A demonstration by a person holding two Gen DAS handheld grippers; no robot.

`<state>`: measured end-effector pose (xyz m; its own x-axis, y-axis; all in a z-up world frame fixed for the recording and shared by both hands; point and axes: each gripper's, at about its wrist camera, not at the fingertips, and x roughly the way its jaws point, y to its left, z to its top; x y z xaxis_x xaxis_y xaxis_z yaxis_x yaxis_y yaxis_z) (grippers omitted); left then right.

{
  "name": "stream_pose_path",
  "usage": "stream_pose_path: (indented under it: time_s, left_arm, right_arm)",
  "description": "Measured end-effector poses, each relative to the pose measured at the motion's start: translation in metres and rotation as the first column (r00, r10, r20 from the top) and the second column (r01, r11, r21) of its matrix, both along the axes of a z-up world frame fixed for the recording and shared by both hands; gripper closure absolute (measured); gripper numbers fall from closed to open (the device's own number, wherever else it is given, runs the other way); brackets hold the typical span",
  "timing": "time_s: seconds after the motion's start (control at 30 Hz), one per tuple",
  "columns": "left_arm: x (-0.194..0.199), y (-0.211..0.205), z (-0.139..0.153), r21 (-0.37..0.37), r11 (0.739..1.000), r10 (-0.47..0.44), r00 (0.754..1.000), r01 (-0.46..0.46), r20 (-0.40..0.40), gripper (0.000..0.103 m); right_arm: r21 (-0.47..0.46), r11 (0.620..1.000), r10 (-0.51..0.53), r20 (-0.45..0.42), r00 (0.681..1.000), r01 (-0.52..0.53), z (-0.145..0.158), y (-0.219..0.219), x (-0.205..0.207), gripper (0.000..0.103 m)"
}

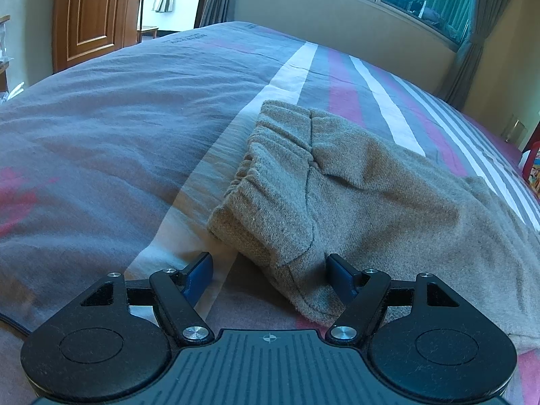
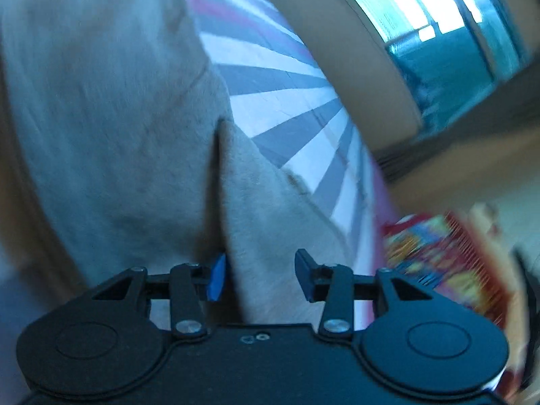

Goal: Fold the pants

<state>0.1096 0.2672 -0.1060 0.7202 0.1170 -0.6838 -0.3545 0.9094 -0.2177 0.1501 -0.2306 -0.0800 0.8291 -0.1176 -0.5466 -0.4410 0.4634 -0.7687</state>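
The beige knit pants (image 1: 337,195) lie on a striped bed cover (image 1: 135,118), elastic waistband towards the far end. My left gripper (image 1: 270,275) is open, its blue-padded fingers (image 1: 200,276) straddling the near corner of the pants, not closed on it. In the blurred right wrist view, the pants (image 2: 111,135) fill the left side and a raised fold of the pants (image 2: 260,236) lies between the open jaws of my right gripper (image 2: 260,275). I cannot tell whether the pads touch the cloth.
A wooden door (image 1: 91,17) stands at far left and a window with curtains (image 1: 438,0) at the back right. The bed's right edge drops to the floor, where a colourful red object (image 2: 449,260) sits.
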Motion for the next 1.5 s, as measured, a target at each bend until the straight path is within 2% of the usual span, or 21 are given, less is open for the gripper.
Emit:
stream_pose_path:
  time_s: [0.03,0.13,0.2,0.27,0.4,0.53,0.6,0.73,0.83,0.9,0.93,1.0,1.07,1.1,1.13,1.17,1.2,1.3,1.4,1.43,1.5]
  left_arm:
    - [0.0,0.0,0.0,0.0,1.0,-0.001,1.0,0.001,0.0,0.029]
    - [0.0,0.001,0.0,0.0,1.0,-0.002,1.0,0.002,0.001,0.029]
    - [0.0,0.001,0.0,0.001,1.0,-0.003,1.0,0.003,0.002,0.029]
    - [0.0,0.001,0.0,0.002,1.0,-0.003,1.0,0.003,0.003,0.029]
    - [0.0,0.001,0.0,0.002,1.0,-0.003,1.0,0.003,0.002,0.029]
    - [0.0,0.001,0.0,0.001,1.0,-0.003,1.0,0.003,0.002,0.028]
    - [0.0,0.001,0.0,0.002,1.0,-0.003,1.0,0.003,0.001,0.028]
    - [0.001,0.001,0.0,0.002,1.0,-0.005,1.0,0.005,-0.002,0.028]
    - [0.001,0.001,0.0,0.002,1.0,-0.005,1.0,0.005,-0.003,0.028]
    - [0.001,0.001,0.0,0.002,1.0,-0.005,1.0,0.005,-0.001,0.028]
    - [0.001,0.0,0.0,0.001,1.0,-0.005,1.0,0.005,0.001,0.028]
    - [0.001,0.0,0.0,0.0,1.0,-0.004,1.0,0.004,0.004,0.028]
    - [0.0,0.0,0.0,0.0,1.0,-0.004,1.0,0.004,0.006,0.028]
    - [0.0,0.0,-0.001,0.0,1.0,-0.004,1.0,0.004,0.006,0.028]
    - [0.0,0.0,-0.001,-0.001,1.0,-0.004,1.0,0.004,0.006,0.028]
    - [0.0,-0.001,-0.001,-0.001,1.0,-0.004,1.0,0.004,0.007,0.028]
    - [0.0,0.0,-0.001,-0.001,1.0,-0.004,1.0,0.004,0.006,0.028]
    - [0.0,0.0,-0.001,-0.001,1.0,-0.004,1.0,0.004,0.006,0.027]
    - [0.0,0.0,0.0,-0.002,1.0,-0.004,1.0,0.004,0.006,0.027]
    - [0.0,0.0,0.0,-0.002,1.0,-0.004,1.0,0.004,0.006,0.027]
    - [0.0,-0.001,0.0,-0.002,1.0,-0.004,1.0,0.004,0.006,0.027]
  right_arm:
    - [0.013,1.0,0.002,-0.004,1.0,-0.002,0.003,-0.001,0.003,0.098]
    - [0.19,0.98,-0.072,0.041,0.997,0.063,0.034,-0.017,0.006,0.099]
    - [0.352,0.928,-0.161,0.08,0.984,0.123,0.06,-0.037,0.006,0.099]
    - [0.552,0.814,-0.263,0.078,0.962,0.178,0.088,-0.068,0.004,0.099]
    - [0.839,0.47,-0.444,-0.046,0.895,0.276,0.113,-0.147,-0.01,0.099]
    - [0.921,0.113,-0.559,-0.251,0.79,0.372,0.091,-0.218,-0.031,0.099]
    - [0.903,-0.027,-0.576,-0.364,0.732,0.428,0.066,-0.241,-0.04,0.099]
    - [0.829,-0.199,-0.552,-0.535,0.64,0.522,0.005,-0.27,-0.042,0.099]
    - [0.81,-0.237,-0.527,-0.571,0.63,0.536,-0.015,-0.272,-0.044,0.098]
    - [0.817,-0.198,-0.523,-0.556,0.646,0.542,-0.009,-0.268,-0.046,0.089]
    - [0.824,-0.12,-0.538,-0.523,0.661,0.554,-0.002,-0.263,-0.044,0.08]
    - [0.816,0.09,-0.541,-0.441,0.716,0.571,0.013,-0.244,-0.041,0.068]
    - [0.752,0.377,-0.503,-0.323,0.801,0.54,0.025,-0.217,-0.04,0.062]
    - [0.672,0.554,-0.466,-0.238,0.852,0.491,0.027,-0.195,-0.044,0.06]
    - [0.588,0.682,-0.426,-0.166,0.89,0.436,0.027,-0.179,-0.048,0.052]
    - [0.477,0.805,-0.359,-0.079,0.93,0.352,0.025,-0.161,-0.055,0.045]
    - [0.379,0.883,-0.29,-0.019,0.957,0.275,0.021,-0.148,-0.062,0.044]
    - [0.137,0.987,-0.084,0.03,0.996,0.079,0.005,-0.119,-0.073,0.047]
    - [0.007,1.0,0.015,-0.005,1.0,-0.015,-0.008,-0.107,-0.066,0.065]
    - [-0.014,1.0,0.022,-0.007,1.0,-0.022,-0.009,-0.103,-0.065,0.086]
    - [-0.007,1.0,0.011,-0.001,1.0,-0.011,-0.004,-0.098,-0.06,0.093]
